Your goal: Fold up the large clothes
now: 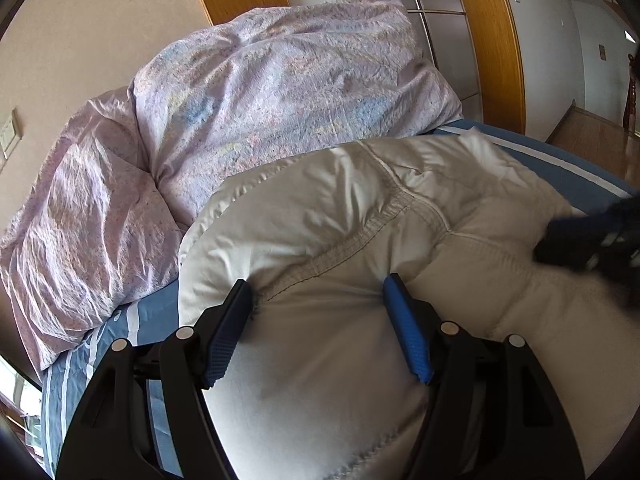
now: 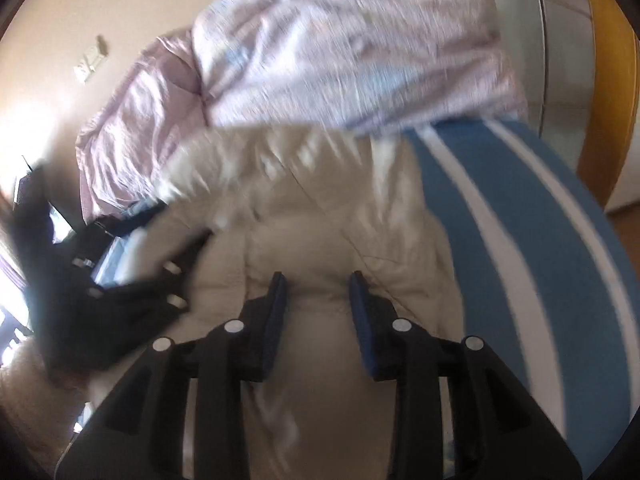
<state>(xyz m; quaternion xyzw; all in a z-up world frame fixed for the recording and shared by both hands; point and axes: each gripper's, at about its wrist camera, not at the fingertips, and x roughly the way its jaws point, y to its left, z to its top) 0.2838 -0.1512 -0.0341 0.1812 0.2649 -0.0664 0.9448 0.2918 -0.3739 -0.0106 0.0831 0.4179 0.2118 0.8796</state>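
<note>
A cream puffy down coat (image 1: 360,208) lies on the bed. My left gripper (image 1: 318,286) is open, its fingers pressed onto the coat on either side of a stitched seam (image 1: 344,248). The right gripper shows blurred at the right edge of the left wrist view (image 1: 592,240). In the right wrist view the same coat (image 2: 320,208) fills the middle. My right gripper (image 2: 318,280) is open with its fingertips resting on the coat and nothing between them. The left gripper (image 2: 132,292) shows blurred at the left of that view, on the coat.
A bulky lilac patterned duvet (image 1: 260,92) is piled behind the coat, against the wall. The bed sheet (image 2: 500,208) is blue with white stripes and lies bare to the right of the coat. A wooden door frame (image 1: 496,40) and wooden floor (image 1: 592,148) lie beyond the bed.
</note>
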